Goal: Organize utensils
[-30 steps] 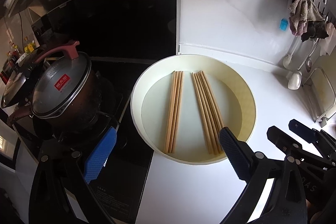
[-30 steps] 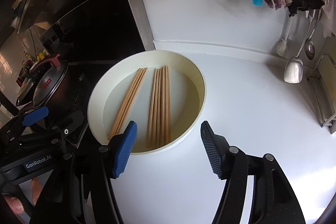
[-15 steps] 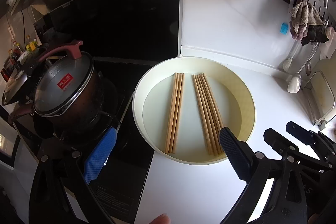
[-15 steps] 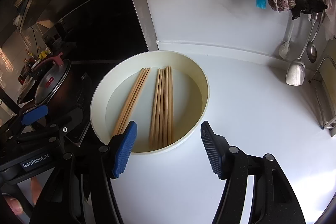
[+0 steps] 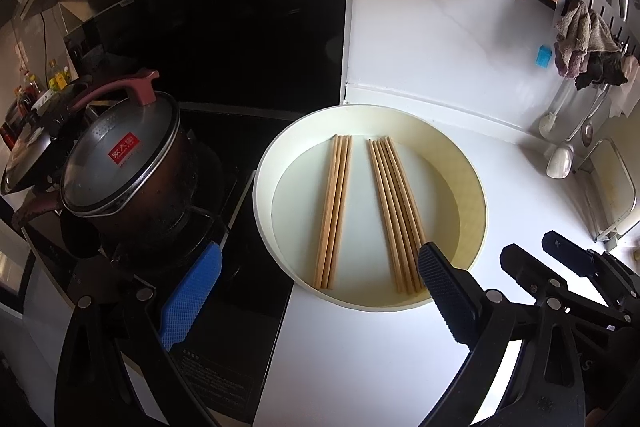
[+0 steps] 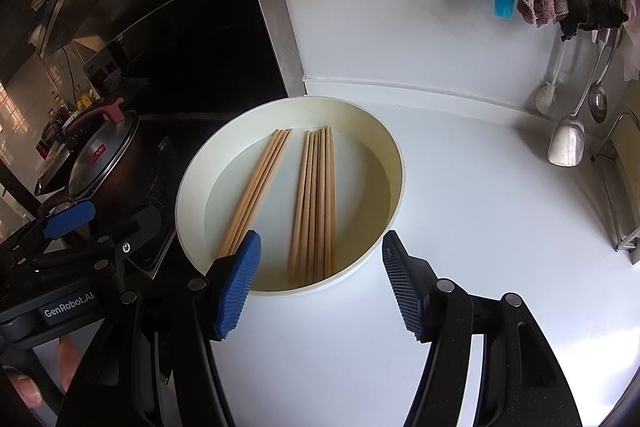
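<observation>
Chopsticks lie in two bundles inside round cream tray.

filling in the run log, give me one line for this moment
phase: pre-grasp | left gripper: open, empty | right gripper: open, empty | chopsticks: two bundles in round tray | contact: none

Pot crowds basin left; white counter right lies open.

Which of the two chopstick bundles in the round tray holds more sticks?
The right-hand bundle, nearer the bare white counter: it is visibly wider than the narrower bundle on the stove side.
</observation>
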The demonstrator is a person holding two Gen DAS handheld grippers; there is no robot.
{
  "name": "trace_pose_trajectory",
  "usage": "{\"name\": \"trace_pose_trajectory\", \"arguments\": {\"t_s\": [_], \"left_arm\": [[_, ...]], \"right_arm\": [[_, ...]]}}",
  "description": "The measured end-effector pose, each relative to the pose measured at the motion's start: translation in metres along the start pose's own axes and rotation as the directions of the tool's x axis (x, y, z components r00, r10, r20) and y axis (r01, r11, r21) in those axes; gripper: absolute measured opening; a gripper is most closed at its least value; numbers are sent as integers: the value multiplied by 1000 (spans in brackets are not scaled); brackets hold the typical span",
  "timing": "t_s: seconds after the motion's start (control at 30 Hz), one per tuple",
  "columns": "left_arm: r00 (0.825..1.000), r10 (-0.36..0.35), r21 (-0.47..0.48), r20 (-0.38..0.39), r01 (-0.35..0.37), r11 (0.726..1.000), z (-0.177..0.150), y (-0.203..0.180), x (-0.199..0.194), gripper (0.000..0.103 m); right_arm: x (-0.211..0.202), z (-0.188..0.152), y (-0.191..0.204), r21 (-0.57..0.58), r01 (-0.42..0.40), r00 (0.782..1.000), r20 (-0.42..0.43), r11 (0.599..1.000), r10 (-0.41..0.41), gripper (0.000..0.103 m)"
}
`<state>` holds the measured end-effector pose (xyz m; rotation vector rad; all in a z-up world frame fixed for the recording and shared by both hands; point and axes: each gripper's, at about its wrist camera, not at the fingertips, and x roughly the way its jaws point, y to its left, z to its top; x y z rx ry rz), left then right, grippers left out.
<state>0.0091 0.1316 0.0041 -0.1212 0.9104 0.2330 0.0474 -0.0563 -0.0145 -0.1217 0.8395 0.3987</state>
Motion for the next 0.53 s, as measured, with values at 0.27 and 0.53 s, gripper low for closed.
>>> {"name": "trace_pose_trajectory", "arguments": {"t_s": [0.27,0.53], "left_arm": [[1000,2,1,1,-2,1000,-3,0,-2,97],[1000,11,0,-4,-11,1000,-3,1,-3,97]], "right_arm": [[0,-1,2,-4,-3,1000,-3,1000,3,61],[0,-1,3,-3,-4,1000,-5,1000,4,61]]}}
